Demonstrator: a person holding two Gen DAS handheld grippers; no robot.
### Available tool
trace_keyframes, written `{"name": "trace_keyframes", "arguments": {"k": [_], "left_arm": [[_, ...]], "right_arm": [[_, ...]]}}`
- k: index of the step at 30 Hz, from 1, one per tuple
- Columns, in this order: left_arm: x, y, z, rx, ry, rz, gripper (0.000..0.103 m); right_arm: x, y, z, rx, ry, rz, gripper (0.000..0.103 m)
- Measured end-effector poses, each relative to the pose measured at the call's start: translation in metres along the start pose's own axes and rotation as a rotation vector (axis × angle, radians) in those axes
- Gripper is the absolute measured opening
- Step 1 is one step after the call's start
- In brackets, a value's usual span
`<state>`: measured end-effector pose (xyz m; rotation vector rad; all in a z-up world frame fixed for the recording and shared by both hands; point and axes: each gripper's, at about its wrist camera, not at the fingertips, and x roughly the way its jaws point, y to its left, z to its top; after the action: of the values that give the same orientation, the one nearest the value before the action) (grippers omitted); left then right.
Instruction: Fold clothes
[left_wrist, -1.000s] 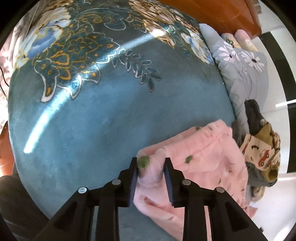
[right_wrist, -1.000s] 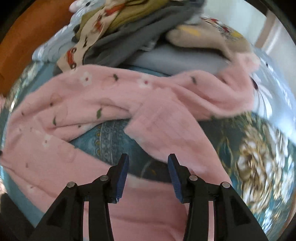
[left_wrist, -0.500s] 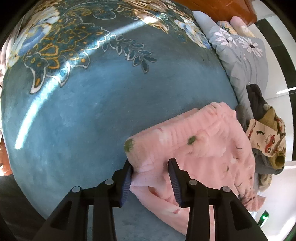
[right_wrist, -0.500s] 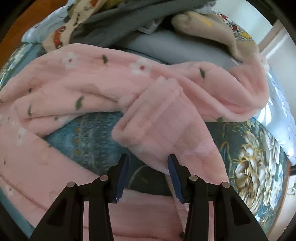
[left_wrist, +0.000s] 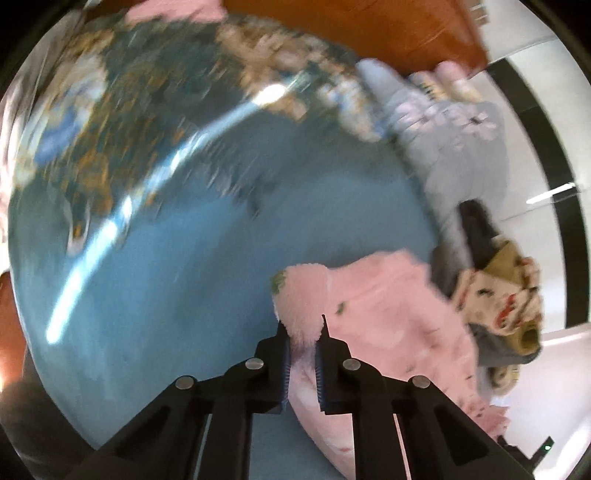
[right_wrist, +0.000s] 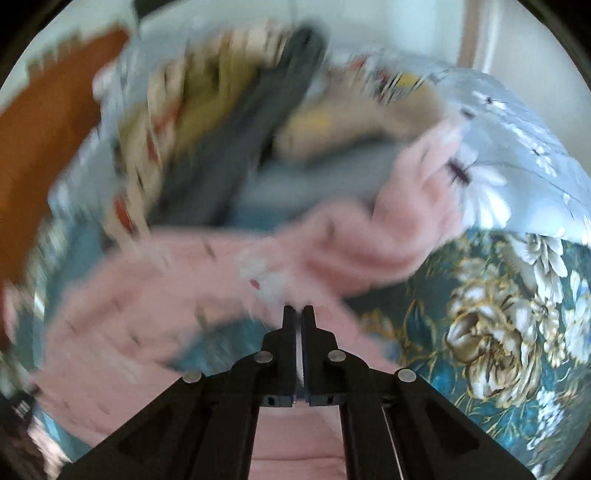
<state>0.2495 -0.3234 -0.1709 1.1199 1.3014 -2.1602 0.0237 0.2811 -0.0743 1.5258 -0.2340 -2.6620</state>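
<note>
Pink fleece garment (left_wrist: 388, 325) lies on the blue floral bedspread (left_wrist: 184, 288), lower right of the left wrist view, beside a heap of other clothes (left_wrist: 495, 295) at far right. The left gripper (left_wrist: 303, 332) pinches its corner, pads pressed into the pile. In the blurred right wrist view, the right gripper (right_wrist: 298, 317) is clamped on the garment at lower centre. Judging by this, both corners should travel together, level and taut, so the fold lands square.

We are seeing the bedspread's floral pattern (left_wrist: 122, 122) smearing into blur, and the pile of clothes (right_wrist: 229, 122) streaking too. The pink garment (right_wrist: 155, 302) is running under the right hand-held gripper (right_wrist: 298, 314) and off the bottom edge.
</note>
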Motion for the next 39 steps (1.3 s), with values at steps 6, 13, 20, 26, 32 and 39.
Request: {"name": "trace_keyframes", "arguments": {"k": [6, 13, 20, 26, 32, 39], "left_arm": [[-0.023, -0.005, 0.032, 0.060, -0.048, -0.015, 0.011], [-0.020, 0.021, 0.050, 0.100, -0.034, 0.063, 0.011], [0.006, 0.069, 0.035, -0.040, 0.035, 0.099, 0.011], [-0.029, 0.036, 0.060, -0.030, -0.067, -0.031, 0.011], [-0.009, 0.048, 0.053, 0.046, -0.012, 0.095, 0.011], [0.003, 0.087, 0.038, -0.054, 0.032, 0.123, 0.011]], "right_arm": [[-0.109, -0.031, 0.030, 0.154, -0.237, 0.050, 0.002], [-0.102, -0.128, -0.066, 0.395, -0.119, -0.128, 0.002], [-0.066, -0.207, -0.173, 0.710, 0.044, -0.224, 0.002], [-0.099, -0.216, -0.159, 0.704, -0.051, -0.236, 0.001], [-0.099, -0.238, -0.198, 0.734, 0.029, -0.345, 0.001], [-0.093, -0.250, -0.244, 0.792, 0.122, -0.402, 0.001]]}}
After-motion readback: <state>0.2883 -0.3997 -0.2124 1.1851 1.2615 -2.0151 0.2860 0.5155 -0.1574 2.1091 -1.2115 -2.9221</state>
